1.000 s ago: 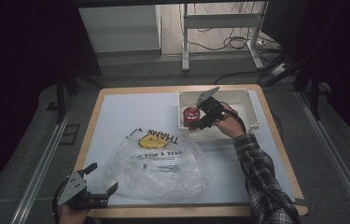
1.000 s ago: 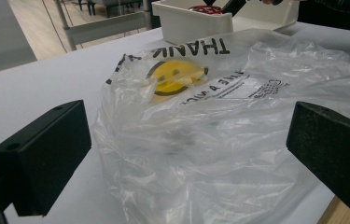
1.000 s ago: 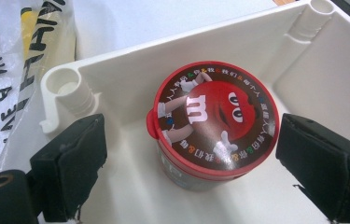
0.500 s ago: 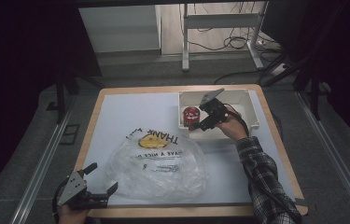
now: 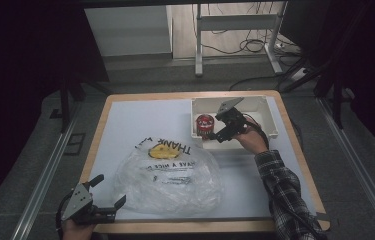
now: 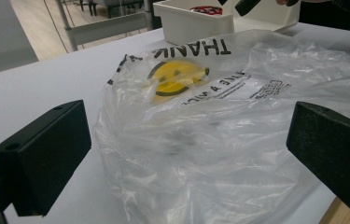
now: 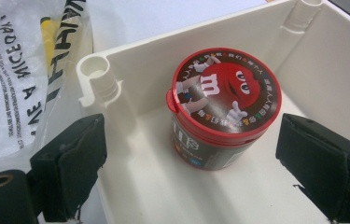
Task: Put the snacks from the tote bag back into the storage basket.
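A crumpled clear plastic bag (image 6: 219,140) printed with a yellow smiley face and black lettering is seen lying on the pale tabletop (image 6: 37,88). The left hand-held gripper (image 6: 189,158) is held with its two black jaws wide apart, one on either side of the bag's near edge. A white plastic bin (image 6: 196,21) is seen behind the bag.

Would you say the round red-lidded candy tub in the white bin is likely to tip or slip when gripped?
The red-lidded round candy tub looks stiff and stands upright, so probably stable. Its smooth curved wall may slip or roll if tipped.
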Motion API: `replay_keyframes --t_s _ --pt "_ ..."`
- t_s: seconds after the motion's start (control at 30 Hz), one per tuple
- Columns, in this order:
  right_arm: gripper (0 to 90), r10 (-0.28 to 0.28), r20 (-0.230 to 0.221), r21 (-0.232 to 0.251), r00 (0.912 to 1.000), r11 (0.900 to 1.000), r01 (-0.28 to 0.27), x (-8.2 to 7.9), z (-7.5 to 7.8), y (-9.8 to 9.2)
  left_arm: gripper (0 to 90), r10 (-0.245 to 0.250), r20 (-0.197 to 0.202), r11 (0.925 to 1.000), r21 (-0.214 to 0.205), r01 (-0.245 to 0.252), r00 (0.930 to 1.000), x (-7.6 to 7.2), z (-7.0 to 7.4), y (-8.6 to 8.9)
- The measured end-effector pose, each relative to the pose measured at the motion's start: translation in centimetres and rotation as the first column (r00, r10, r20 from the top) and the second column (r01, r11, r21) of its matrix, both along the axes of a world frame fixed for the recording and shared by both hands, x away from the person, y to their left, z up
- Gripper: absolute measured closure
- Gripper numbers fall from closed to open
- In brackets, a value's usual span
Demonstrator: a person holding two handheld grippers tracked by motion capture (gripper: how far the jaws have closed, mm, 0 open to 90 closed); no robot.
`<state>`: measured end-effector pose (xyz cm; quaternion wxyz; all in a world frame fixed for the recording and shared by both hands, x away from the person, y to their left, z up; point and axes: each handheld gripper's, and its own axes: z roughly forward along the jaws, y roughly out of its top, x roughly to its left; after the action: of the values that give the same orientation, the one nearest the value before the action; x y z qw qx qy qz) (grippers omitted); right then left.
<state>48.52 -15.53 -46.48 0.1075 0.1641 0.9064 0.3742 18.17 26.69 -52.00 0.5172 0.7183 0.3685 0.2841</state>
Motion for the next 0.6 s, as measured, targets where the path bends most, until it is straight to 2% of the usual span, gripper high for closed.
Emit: replay_keyframes --t_s 0.6 --pt "9.1 -0.021 -0.013 0.023 0.9997 0.9995 0.021 -0.75 -0.30 -0.82 0.0 -0.001 0.005 1.0000 -0.003 0.001 1.0000 -0.08 0.05 0.03"
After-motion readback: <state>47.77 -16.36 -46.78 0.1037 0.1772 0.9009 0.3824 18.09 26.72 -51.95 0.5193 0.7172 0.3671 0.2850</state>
